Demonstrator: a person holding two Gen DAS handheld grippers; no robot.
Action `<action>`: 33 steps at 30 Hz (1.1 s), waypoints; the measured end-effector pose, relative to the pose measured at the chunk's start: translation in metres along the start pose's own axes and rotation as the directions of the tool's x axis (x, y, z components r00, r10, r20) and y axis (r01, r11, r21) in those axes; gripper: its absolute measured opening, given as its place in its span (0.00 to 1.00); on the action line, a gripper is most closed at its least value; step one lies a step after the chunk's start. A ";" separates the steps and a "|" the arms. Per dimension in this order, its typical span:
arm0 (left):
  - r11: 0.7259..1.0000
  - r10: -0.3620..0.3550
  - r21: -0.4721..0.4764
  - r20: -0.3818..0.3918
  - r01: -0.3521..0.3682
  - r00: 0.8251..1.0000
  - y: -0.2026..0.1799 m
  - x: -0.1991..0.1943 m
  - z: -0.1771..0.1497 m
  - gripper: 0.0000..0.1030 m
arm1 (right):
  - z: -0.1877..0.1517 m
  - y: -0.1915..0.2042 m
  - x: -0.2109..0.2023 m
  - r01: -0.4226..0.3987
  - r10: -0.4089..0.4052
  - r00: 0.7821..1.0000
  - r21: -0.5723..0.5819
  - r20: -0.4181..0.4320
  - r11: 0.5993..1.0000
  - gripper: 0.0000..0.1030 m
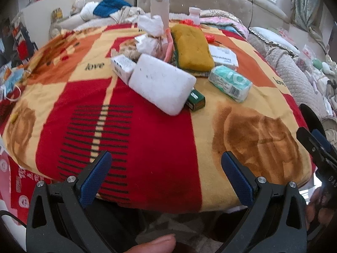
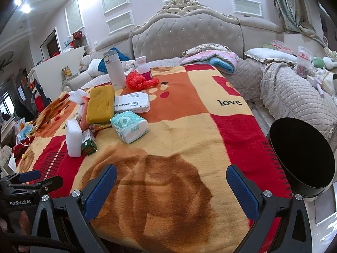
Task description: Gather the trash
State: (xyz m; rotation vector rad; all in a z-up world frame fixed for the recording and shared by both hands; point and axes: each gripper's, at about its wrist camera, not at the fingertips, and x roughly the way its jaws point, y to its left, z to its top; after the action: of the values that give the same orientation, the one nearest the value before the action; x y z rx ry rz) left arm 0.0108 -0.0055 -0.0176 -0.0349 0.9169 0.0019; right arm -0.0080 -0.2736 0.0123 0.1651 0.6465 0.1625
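A heap of loose items lies on a red, orange and cream blanket (image 1: 147, 130): a white foam block (image 1: 161, 83), a yellow sponge (image 1: 192, 47), a green tissue pack (image 1: 230, 82), a small green box (image 1: 195, 100), a white medicine box (image 1: 123, 65), crumpled white tissue (image 1: 150, 33) and a red plastic bag (image 2: 140, 80). My left gripper (image 1: 166, 162) is open and empty, near the blanket's front edge. My right gripper (image 2: 171, 181) is open and empty over the brown rose pattern. A black round bin (image 2: 303, 156) stands at the right.
A grey thermos (image 2: 114, 69) and a pink-capped bottle (image 2: 143, 66) stand behind the heap. A printed white box (image 2: 131, 104) lies by the sponge. Face masks (image 2: 24, 131) lie at the blanket's left edge. A tufted headboard (image 2: 187, 38) and quilted bedding (image 2: 294, 97) lie beyond.
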 end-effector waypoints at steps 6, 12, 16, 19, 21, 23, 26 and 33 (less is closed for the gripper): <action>1.000 -0.013 -0.026 0.080 0.015 0.997 0.015 -0.009 0.008 1.00 | 0.000 0.000 0.001 -0.002 0.002 1.000 0.004 0.003 1.000 1.00; 1.000 0.014 0.006 0.054 -0.015 0.998 0.020 -0.010 0.014 1.00 | 0.000 0.000 0.001 -0.002 0.002 1.000 0.005 0.003 1.000 1.00; 1.000 0.004 0.002 0.055 -0.004 0.998 0.021 -0.011 0.016 1.00 | 0.000 0.001 0.001 -0.001 0.001 1.000 0.003 0.005 1.000 1.00; 1.000 -0.005 -0.023 0.052 0.006 0.999 0.022 -0.013 0.016 1.00 | 0.000 0.001 0.001 -0.002 0.002 1.000 0.006 0.005 1.000 1.00; 1.000 0.001 -0.031 0.046 0.000 0.999 0.021 -0.013 0.016 1.00 | -0.001 0.001 -0.001 -0.001 0.001 1.000 0.009 0.007 1.000 1.00; 0.999 0.022 -0.027 0.041 -0.021 0.999 0.020 -0.012 0.015 1.00 | -0.002 0.001 -0.002 0.000 -0.001 1.000 0.009 0.010 1.000 1.00; 0.999 0.024 -0.026 0.034 -0.023 0.999 0.020 -0.011 0.013 1.00 | -0.002 0.000 -0.003 0.001 -0.001 1.000 0.009 0.011 1.000 1.00; 1.000 0.022 -0.019 0.034 -0.022 0.999 0.019 -0.011 0.011 1.00 | -0.002 -0.003 -0.005 0.005 -0.005 1.000 0.011 0.018 1.000 1.00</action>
State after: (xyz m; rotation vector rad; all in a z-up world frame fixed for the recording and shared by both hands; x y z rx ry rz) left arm 0.0123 0.0140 -0.0027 -0.0419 0.8833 0.0315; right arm -0.0132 -0.2769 0.0130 0.1748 0.6303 0.1523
